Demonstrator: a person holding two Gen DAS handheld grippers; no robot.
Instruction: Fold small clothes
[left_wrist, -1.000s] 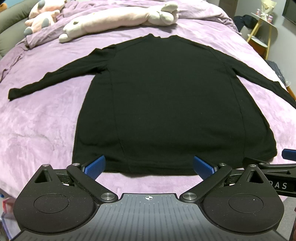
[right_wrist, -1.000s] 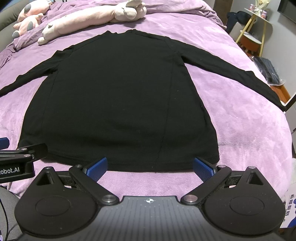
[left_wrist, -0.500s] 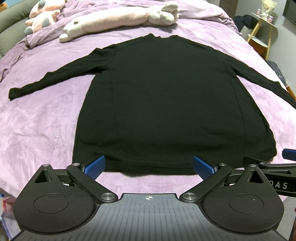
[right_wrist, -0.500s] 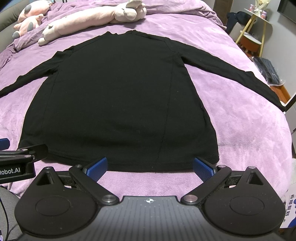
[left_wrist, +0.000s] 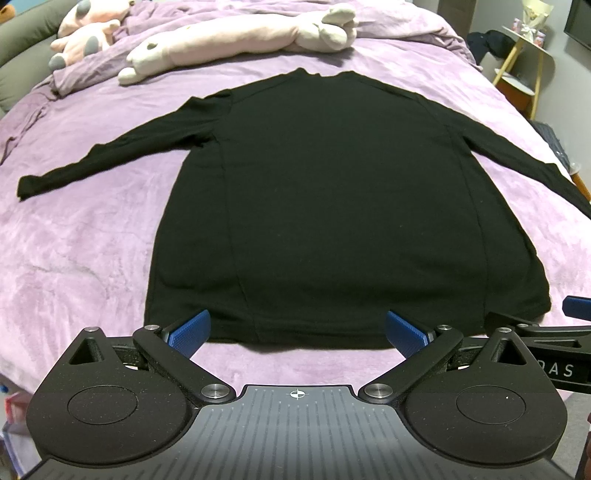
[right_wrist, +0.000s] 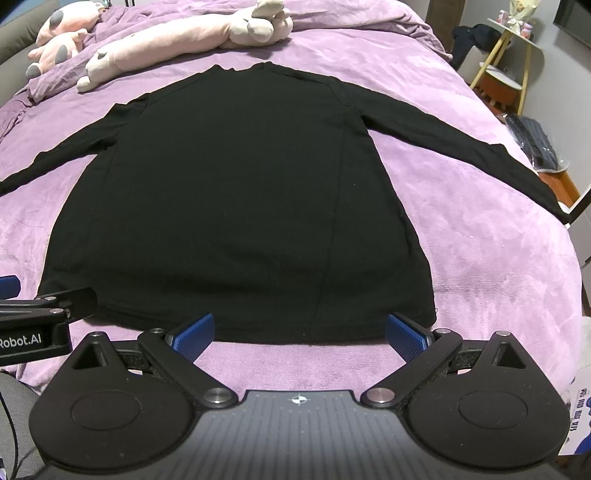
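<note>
Left claw (left_wrist: 297, 330): released, blue pads (left_wrist: 189, 330) spread wide, hovering at the near hem of the shirt — gripping nothing.
Right claw (right_wrist: 299, 332): likewise released, pads (right_wrist: 406, 334) wide apart, poised just short of the same hem (its neighbour's black body pokes in at the left edge).
Shirt (left_wrist: 332, 206): black, long-sleeved, laid flat on the bed with the collar at the far end and both sleeves stretched out to the sides.
Blanket (left_wrist: 85, 236): purple plush, covering the bed under the shirt.
Stuffed toys (left_wrist: 236, 38): long pink ones lying beyond the collar — apart from the shirt.
Side table (right_wrist: 513, 55): yellow-legged, right of the bed.
</note>
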